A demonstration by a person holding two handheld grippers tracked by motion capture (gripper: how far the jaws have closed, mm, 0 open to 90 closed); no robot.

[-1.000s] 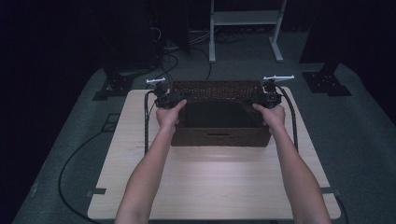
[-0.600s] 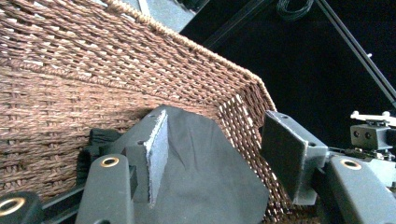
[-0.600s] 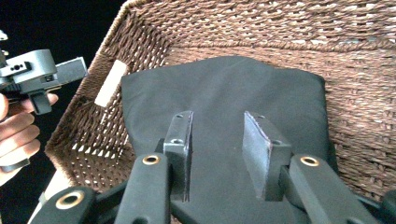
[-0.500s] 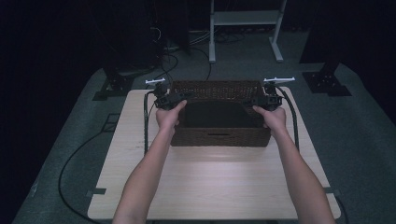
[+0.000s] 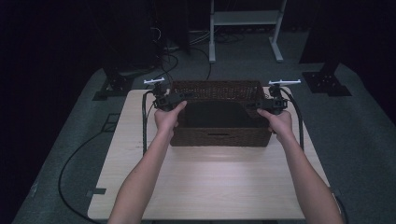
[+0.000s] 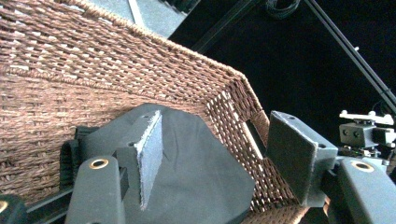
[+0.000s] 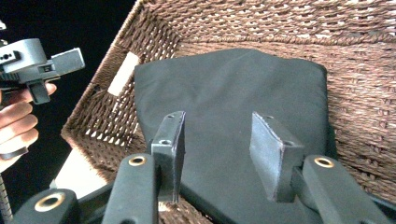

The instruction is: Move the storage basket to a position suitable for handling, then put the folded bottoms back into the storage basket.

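A brown wicker basket [image 5: 219,137] stands at the far middle of the wooden table [image 5: 210,182]. A folded black cloth [image 5: 217,114] lies flat on its bottom. At the basket's left end my left gripper [image 5: 172,98] is open; in the left gripper view [image 6: 219,135] one jaw hangs inside over the cloth [image 6: 196,172] and the other outside the end wall [image 6: 233,116]. The right gripper [image 5: 257,103] is open at the right end. In the right gripper view [image 7: 219,123] its jaws hover apart above the cloth [image 7: 224,93], touching nothing.
The table's near half [image 5: 205,186] is bare wood. Black cables [image 5: 144,126] trail from both grippers along the table's sides. Beyond the table are a dark stand base [image 5: 112,86], a white frame [image 5: 243,18] and grey carpet [image 5: 355,140].
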